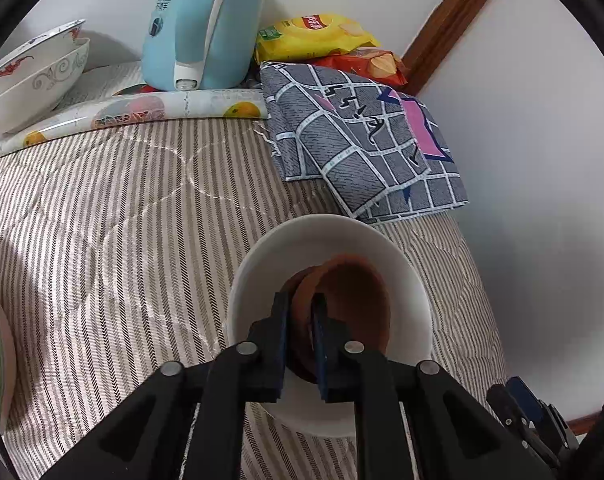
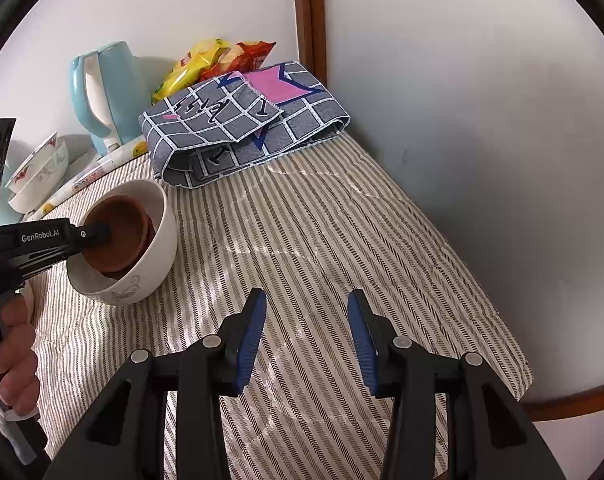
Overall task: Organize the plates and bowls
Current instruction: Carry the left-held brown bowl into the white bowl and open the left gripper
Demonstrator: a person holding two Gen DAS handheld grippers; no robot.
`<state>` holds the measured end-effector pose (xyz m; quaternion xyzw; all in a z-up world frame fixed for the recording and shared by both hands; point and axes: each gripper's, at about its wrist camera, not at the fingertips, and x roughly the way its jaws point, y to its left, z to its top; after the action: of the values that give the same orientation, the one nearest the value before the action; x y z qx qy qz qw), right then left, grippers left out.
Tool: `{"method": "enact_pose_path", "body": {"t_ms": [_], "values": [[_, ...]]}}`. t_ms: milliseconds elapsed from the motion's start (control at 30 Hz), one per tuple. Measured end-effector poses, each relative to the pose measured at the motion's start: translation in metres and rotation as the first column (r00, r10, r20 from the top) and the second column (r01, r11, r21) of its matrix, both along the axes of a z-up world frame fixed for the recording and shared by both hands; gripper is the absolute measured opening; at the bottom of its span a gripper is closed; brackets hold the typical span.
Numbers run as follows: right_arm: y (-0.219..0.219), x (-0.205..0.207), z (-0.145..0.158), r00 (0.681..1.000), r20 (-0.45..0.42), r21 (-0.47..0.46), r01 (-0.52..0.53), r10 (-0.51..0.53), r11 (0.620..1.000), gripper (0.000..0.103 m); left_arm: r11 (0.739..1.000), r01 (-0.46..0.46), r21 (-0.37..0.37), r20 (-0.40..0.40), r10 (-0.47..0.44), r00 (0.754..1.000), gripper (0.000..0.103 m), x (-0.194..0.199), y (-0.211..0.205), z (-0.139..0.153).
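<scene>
the left gripper sat pinched on the near rim of the brown bowl, one pad inside and one outside, with only the rim's thickness between them. that brown bowl lay tilted inside the white bowl, which stood on the striped cloth right under the claw's tips. from the right wrist view the same claw reached in from the left, a hand wrapped on its handle. the right gripper hung spread with nothing between its blue pads, only striped cloth below, the white bowl well off to its left. beyond the left claw, a folded grey checked cloth lay ahead and slightly right, snack bags behind it, a pale blue kettle ahead. far ahead to the left stood two stacked patterned bowls beside a fruit-print roll.
</scene>
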<state>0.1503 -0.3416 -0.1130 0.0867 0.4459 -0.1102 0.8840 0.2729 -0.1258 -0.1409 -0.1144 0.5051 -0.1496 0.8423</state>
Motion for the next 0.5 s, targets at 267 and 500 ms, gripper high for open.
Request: {"method": "enact_pose_path", "body": {"t_ms": [267,500], "values": [[0.0014,-0.0025,0.0026,1.0,0.006,0.003,-0.007,0.007,1.0,0.042,1.0,0.008,0.012,-0.008,-0.008,1.0,0.016,-0.0028,-0.0005,0.002],[0.003,-0.0039,0.0049,1.0,0.01,0.009,-0.014,0.014,1.0,0.042,0.999,0.029,0.037,-0.021,-0.029,0.999,0.017,-0.0079,-0.0053,0.0039]]}}
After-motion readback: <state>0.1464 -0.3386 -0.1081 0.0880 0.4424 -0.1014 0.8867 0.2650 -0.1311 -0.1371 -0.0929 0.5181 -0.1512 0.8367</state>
